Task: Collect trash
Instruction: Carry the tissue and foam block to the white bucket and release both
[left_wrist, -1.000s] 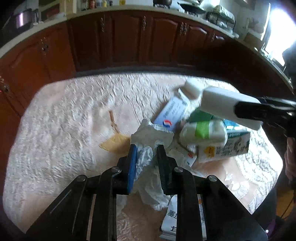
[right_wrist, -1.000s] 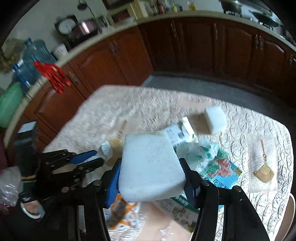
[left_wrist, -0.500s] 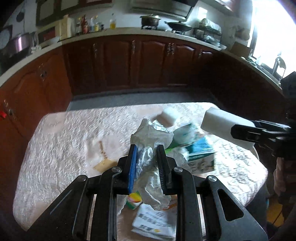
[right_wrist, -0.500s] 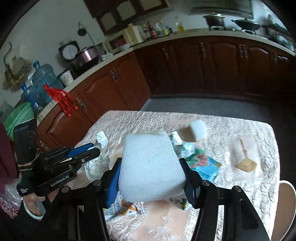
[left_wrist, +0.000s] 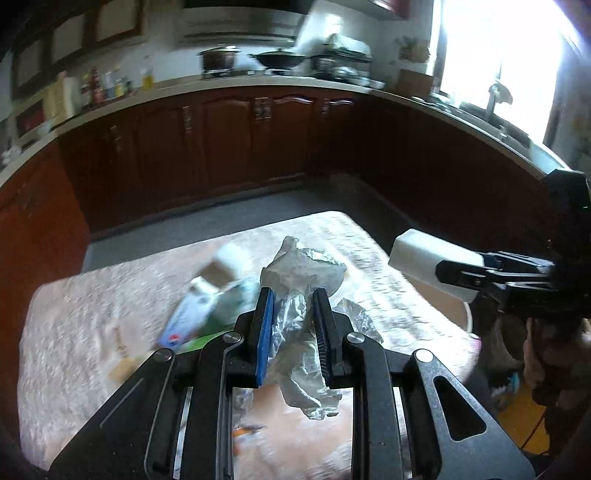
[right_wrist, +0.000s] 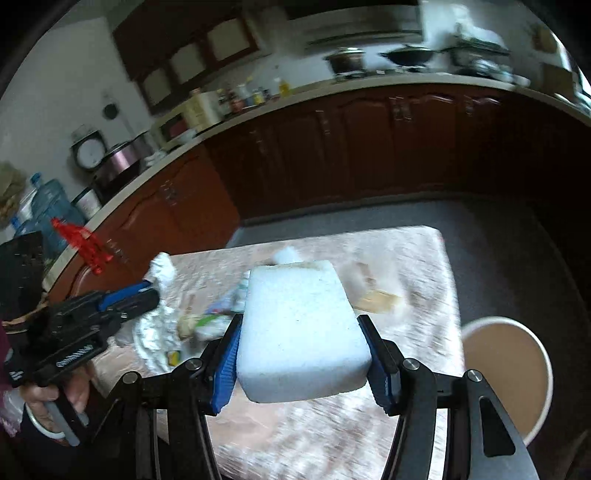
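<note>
My left gripper (left_wrist: 293, 295) is shut on a crumpled white plastic bag (left_wrist: 303, 273) and holds it above the table; both also show in the right wrist view, the gripper (right_wrist: 147, 293) at the left with the bag (right_wrist: 162, 267). My right gripper (right_wrist: 299, 325) is shut on a white foam block (right_wrist: 299, 328), held above the table's right side; the block also shows in the left wrist view (left_wrist: 424, 262). More trash lies on the table: a blue-and-white carton (left_wrist: 192, 314), a second foam block (left_wrist: 231, 260) and wrappers (right_wrist: 214, 314).
The table (left_wrist: 74, 332) has a pale lace cloth. A round brown-topped stool (right_wrist: 509, 369) stands at its right edge. Dark wooden cabinets (left_wrist: 240, 140) and a counter with pots run around the room. Grey floor lies between table and cabinets.
Both grippers have risen and pulled back from the table with their loads still held. The views now tilt up, so the table looks smaller and the counter fills more of the view.
</note>
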